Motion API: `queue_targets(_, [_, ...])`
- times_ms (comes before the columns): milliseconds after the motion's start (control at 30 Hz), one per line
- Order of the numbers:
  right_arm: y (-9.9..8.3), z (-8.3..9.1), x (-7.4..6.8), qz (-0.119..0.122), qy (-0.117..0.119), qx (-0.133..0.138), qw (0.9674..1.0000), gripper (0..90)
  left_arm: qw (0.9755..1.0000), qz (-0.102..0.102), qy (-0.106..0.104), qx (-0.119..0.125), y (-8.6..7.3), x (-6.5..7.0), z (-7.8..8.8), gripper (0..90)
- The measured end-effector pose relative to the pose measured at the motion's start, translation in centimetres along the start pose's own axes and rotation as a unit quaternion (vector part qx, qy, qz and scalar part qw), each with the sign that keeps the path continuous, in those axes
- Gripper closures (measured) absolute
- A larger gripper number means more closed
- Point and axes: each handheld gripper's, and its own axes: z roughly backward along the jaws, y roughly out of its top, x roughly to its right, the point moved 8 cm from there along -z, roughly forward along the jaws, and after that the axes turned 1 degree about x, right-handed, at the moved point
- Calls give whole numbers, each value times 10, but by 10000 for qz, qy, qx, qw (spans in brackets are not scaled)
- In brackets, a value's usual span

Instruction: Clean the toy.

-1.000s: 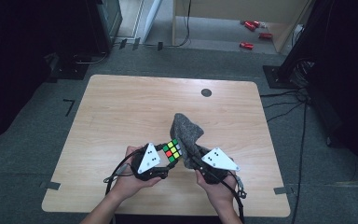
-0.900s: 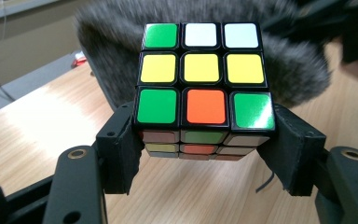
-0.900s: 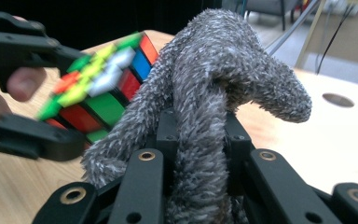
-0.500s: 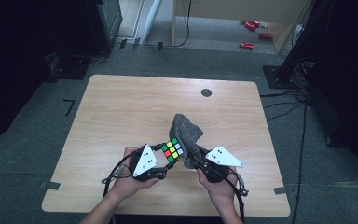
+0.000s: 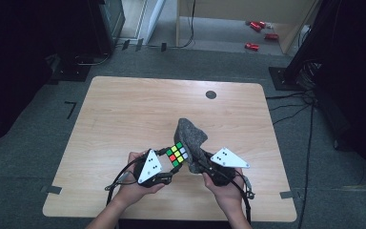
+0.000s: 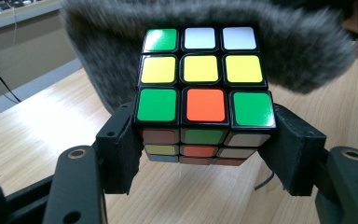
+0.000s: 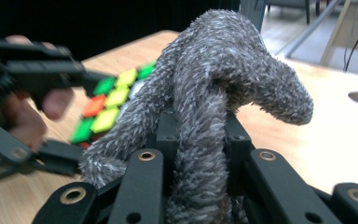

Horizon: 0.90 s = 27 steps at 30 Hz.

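A colour cube (image 6: 204, 84) with green, yellow, white and orange stickers sits clamped between the jaws of my left gripper (image 6: 204, 149), held just above the wooden table (image 5: 124, 114). In the high view the cube (image 5: 177, 155) lies at the table's near middle, with the left gripper (image 5: 174, 162) behind it. My right gripper (image 7: 200, 140) is shut on a fuzzy grey cloth (image 7: 223, 70), which stands bunched upward and droops over. The cloth (image 5: 190, 136) rests against the cube's right side, and the right gripper (image 5: 198, 164) grips its lower end.
A round dark spot (image 5: 211, 94) marks the table's far right part. Beyond the table's far edge, red items (image 5: 259, 28) lie on the floor near a wooden frame. Cables (image 5: 124, 174) trail from both grippers at the near edge.
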Motion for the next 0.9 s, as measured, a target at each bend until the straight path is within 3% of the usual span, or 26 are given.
queue_targets(133, [-5, -2, 2, -79, -11, -144, 9999, 749, 9999, 121, -75, 10, -3, 0, -1, 355])
queue_targets(333, [8, 4, -5, 40, 10, 48, 10000, 749, 10000, 65, -69, -6, -2, 2, -1, 355])
queue_targets(567, [-6, -1, 4, -86, -42, -178, 9998, 749, 9998, 147, -123, -20, -2, 2, -2, 355])
queue_targets(733, [6, 4, -4, 32, 21, 36, 10000, 749, 9998, 125, -153, -55, -5, 5, -4, 355])
queue_targets(900, [2, 2, 0, -2, -9, -28, 10000, 749, 9999, 89, -106, 28, -2, 4, -1, 355])
